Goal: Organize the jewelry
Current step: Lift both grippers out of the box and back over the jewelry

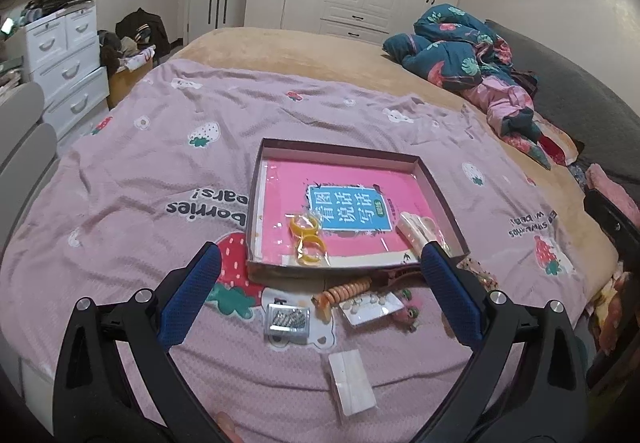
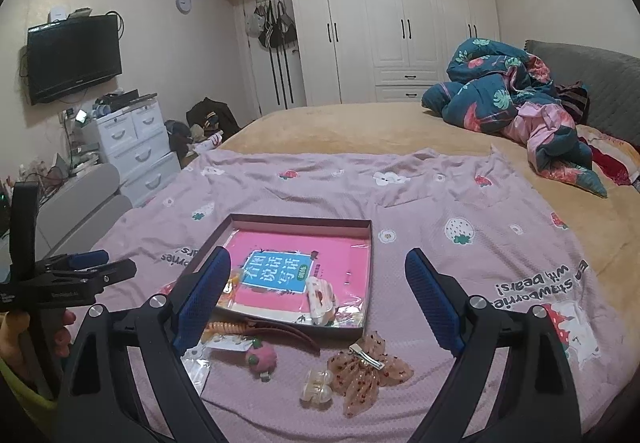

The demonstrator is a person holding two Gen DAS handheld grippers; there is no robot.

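both grippers hang over the pink sheet (image 1: 160, 171) with jaws spread wide and nothing between them: the left gripper (image 1: 320, 263) and the right gripper (image 2: 318, 267). one shallow tray (image 1: 440, 199) lies on the sheet, lined with a pink book (image 2: 336, 255). in the tray are two things: a bagged pair of orange rings (image 1: 306, 239) and a cream clip (image 2: 320, 297) at the near right corner.

only the left view shows the small silver box (image 1: 288, 321), the white packet (image 1: 352, 381) and the earring card (image 1: 370, 307). only the right view shows the mesh bow (image 2: 368, 373) and the clear claw clip (image 2: 318, 389), plus the left gripper from the side, held by a hand (image 2: 16, 343). both show one orange coil tie (image 1: 340, 293) and one pink strawberry clip (image 2: 262, 357), all loose on the sheet just in front of the tray.
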